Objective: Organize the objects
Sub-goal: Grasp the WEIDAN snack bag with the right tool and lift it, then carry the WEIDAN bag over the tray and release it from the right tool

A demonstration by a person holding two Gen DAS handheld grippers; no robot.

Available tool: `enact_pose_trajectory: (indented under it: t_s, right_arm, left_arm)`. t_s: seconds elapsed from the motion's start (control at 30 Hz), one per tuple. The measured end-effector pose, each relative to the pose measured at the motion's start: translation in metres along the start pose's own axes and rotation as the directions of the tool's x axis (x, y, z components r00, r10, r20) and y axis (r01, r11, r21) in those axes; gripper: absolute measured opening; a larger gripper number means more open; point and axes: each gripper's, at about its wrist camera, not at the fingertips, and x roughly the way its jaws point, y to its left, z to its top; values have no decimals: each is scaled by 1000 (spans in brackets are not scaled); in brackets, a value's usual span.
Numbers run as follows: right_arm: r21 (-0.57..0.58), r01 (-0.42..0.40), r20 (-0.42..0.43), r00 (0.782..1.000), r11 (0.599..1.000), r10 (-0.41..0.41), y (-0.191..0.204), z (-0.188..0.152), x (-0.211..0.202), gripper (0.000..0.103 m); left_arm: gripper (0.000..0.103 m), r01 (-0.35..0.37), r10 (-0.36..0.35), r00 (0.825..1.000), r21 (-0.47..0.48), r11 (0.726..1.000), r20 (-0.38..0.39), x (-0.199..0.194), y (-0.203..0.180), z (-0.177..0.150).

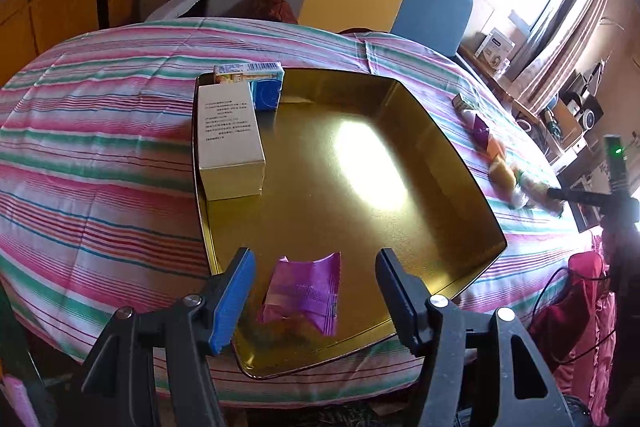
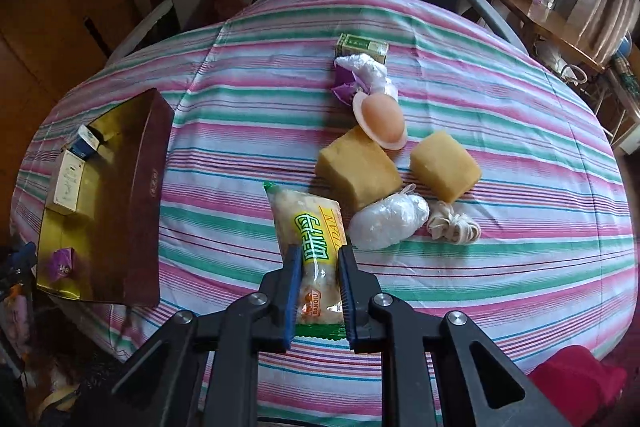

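Observation:
A gold tin tray (image 1: pixel 440 155) lies on the striped table; it also shows at the left of the right wrist view (image 2: pixel 144 187). In it are a white box (image 1: pixel 228 139), a blue box (image 1: pixel 264 87) and a purple packet (image 1: pixel 304 293). My left gripper (image 1: pixel 316 267) is open above the purple packet, which lies loose between the fingers. My right gripper (image 2: pixel 319 259) is shut on a clear snack packet with a yellow-green label (image 2: pixel 312 239), its far end on the cloth.
On the cloth right of the tray lie two yellow cakes (image 2: pixel 360 171), an egg-like toy (image 2: pixel 382 119), a white wrapped lump (image 2: pixel 388 221), rubber bands (image 2: pixel 454 227), a small green box (image 2: pixel 362 47) and purple wrappers (image 2: pixel 348 83). Chairs stand behind the table.

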Motion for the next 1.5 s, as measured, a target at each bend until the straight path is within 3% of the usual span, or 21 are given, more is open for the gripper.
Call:
enact_pose_trajectory:
  t_s: [0.27,0.3,0.33,0.37,0.53,0.6,0.63,0.7,0.8,0.97,1.13,1.3,1.5]
  right_arm:
    - [21,-5,-96,995,1000,7,-1,-19,45,22]
    - [26,-5,-100,995,1000,8,-2,-19,49,28]
    - [32,-5,-103,995,999,8,-3,-19,52,47]
    - [39,0,-100,995,999,4,-4,-19,54,58]
    - [56,7,-129,992,998,0,-6,-16,72,57]
    - [46,18,-148,989,999,-11,-4,-17,80,40]
    - [34,30,-148,989,999,-24,-1,-18,80,37]
    - [14,55,-133,990,998,-53,4,-17,76,36]
    - [-4,28,-65,997,1000,-28,19,-10,48,35]
    - [-96,-135,46,989,986,140,87,17,-9,36]
    - [-195,-272,-18,962,942,274,196,33,3,36]
    - [-199,-298,-128,952,934,277,278,40,59,36]
    - [-241,-252,-210,956,937,204,339,30,105,36]
  left_arm:
    - [63,5,-5,1000,-19,1000,2,0,3,0]
    - [63,4,-4,1000,-19,1000,2,0,3,0]
    - [63,5,-5,1000,-19,1000,4,-1,2,0]
    - [64,7,-7,1000,-20,1000,6,-2,2,0]
    - [63,7,-6,1000,-31,1000,12,-5,4,0]
    - [63,3,-3,1000,-37,999,12,-6,7,-1]
    - [64,1,0,1000,-42,999,14,-8,9,-2]
    - [64,-2,3,1000,-57,998,22,-11,14,-3]
    - [64,-18,21,999,-93,996,37,-18,24,-5]
    - [63,-50,60,996,-145,988,63,-29,39,-8]
    - [63,-68,80,994,-157,985,72,-36,48,-12]
    - [64,-62,75,995,-173,983,69,-38,56,-19]
    - [63,-50,67,995,-198,979,79,-39,67,-25]
